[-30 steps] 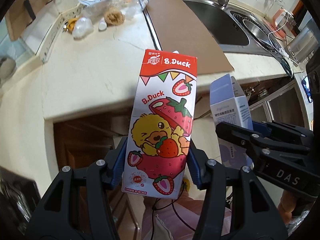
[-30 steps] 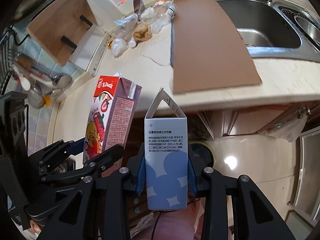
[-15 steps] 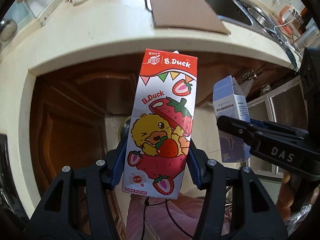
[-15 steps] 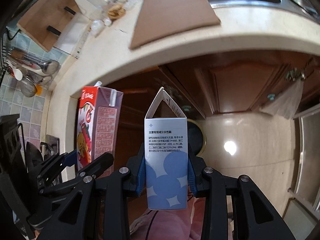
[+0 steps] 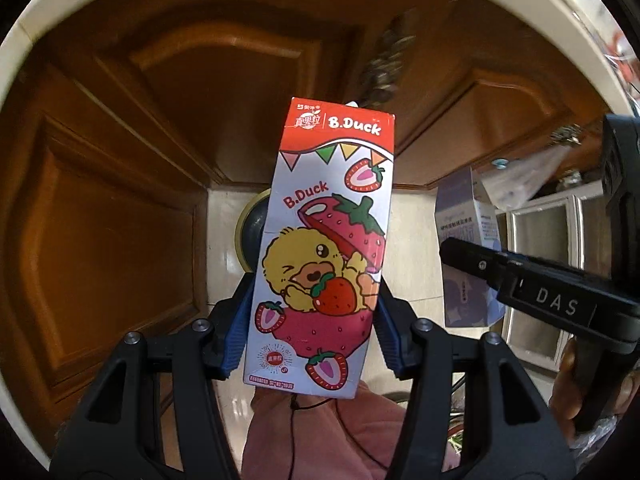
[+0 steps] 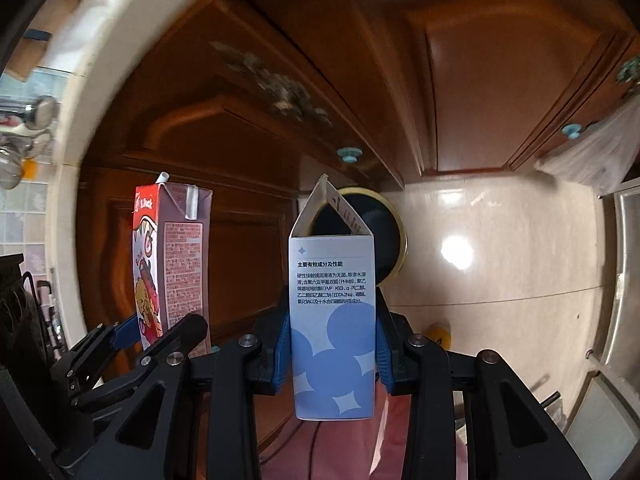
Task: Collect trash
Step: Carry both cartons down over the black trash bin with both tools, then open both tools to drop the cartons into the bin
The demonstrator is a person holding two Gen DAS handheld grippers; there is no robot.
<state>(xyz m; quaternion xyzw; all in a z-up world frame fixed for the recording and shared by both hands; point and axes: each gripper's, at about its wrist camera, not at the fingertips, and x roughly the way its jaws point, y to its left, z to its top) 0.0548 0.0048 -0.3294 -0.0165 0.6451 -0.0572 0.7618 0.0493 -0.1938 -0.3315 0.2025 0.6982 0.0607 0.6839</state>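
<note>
My left gripper [image 5: 310, 320] is shut on a red and white strawberry B.Duck drink carton [image 5: 324, 248], held upright. My right gripper [image 6: 332, 344] is shut on a white and blue box [image 6: 332, 320] with its top flap open. Each shows in the other view: the carton [image 6: 172, 268] to the left, the box [image 5: 466, 248] to the right. Both are held above the floor, in front of a round bin [image 6: 380, 232] with a yellow rim and dark inside. The bin [image 5: 252, 232] is partly hidden behind the carton in the left wrist view.
Brown wooden cabinet doors [image 5: 120, 160] fill the area ahead, under the pale countertop edge [image 6: 100, 92]. Teal knobs [image 6: 347, 155] stick out from the doors. A plastic bag [image 6: 592, 156] hangs at the right. The floor [image 6: 500, 260] is glossy beige tile.
Both grippers have dropped from countertop height to below the counter edge, still holding their items. The countertop and sink have left the views, and the cabinets and floor bin now fill them.
</note>
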